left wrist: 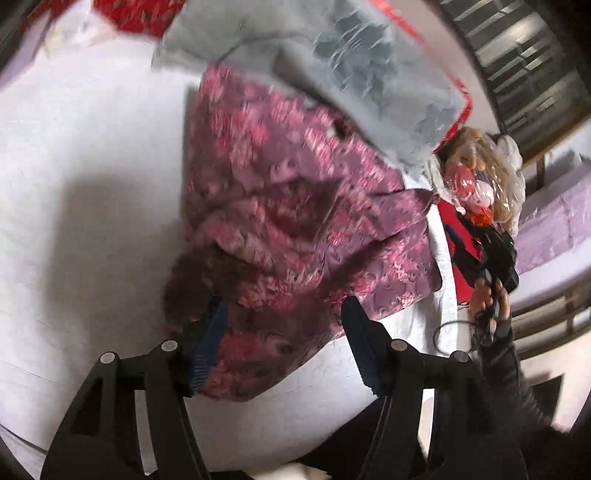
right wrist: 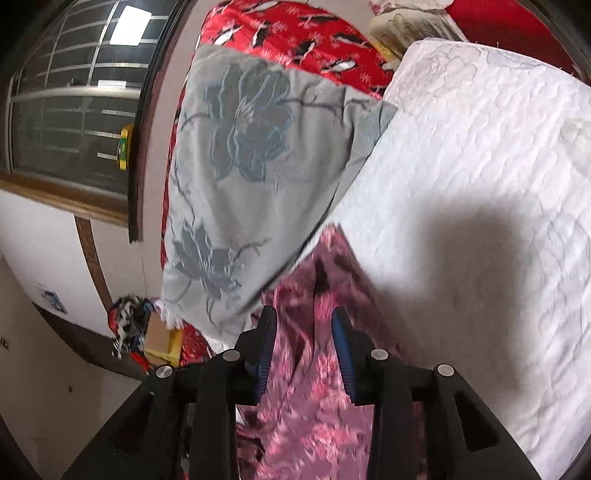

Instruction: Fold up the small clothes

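Note:
A small pink and purple flowered garment (left wrist: 295,229) lies on the white quilted bed (left wrist: 92,166). My left gripper (left wrist: 284,343) is open, its jaws wide apart around the garment's near dark-trimmed edge. In the right wrist view the same garment (right wrist: 314,406) runs between the blue pads (right wrist: 341,354) of my right gripper (right wrist: 303,350), whose jaws are partly apart with cloth between them. The right gripper also shows in the left wrist view (left wrist: 495,258), held by a hand at the bed's right side.
A grey pillow with blue flowers (right wrist: 251,177) lies over the garment's far end. A red patterned blanket (right wrist: 295,33) is behind it. A doll in plastic wrap (left wrist: 480,177) sits at the bed's right edge. A barred window (right wrist: 74,92) is to the side.

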